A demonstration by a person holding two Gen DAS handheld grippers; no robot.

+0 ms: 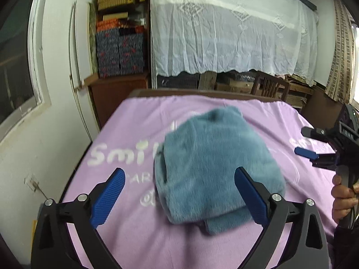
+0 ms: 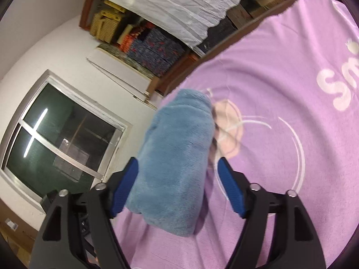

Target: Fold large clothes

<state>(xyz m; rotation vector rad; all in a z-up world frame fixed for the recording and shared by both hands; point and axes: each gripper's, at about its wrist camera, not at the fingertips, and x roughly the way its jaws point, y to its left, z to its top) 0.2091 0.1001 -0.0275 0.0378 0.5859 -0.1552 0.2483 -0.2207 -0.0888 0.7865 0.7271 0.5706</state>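
on the surface, over a lilac cloth: blue fleece garment, folded to a compact bundle. left tool wide open, holding nothing, garment ahead between its fingers. right tool wide open, empty, bundle between its fingers. behind: white lace drape, stacked boxes, window.

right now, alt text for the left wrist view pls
A folded blue fleece garment lies on a purple blanket, framed by the open left gripper. The right gripper, hand-held, is at the right edge.
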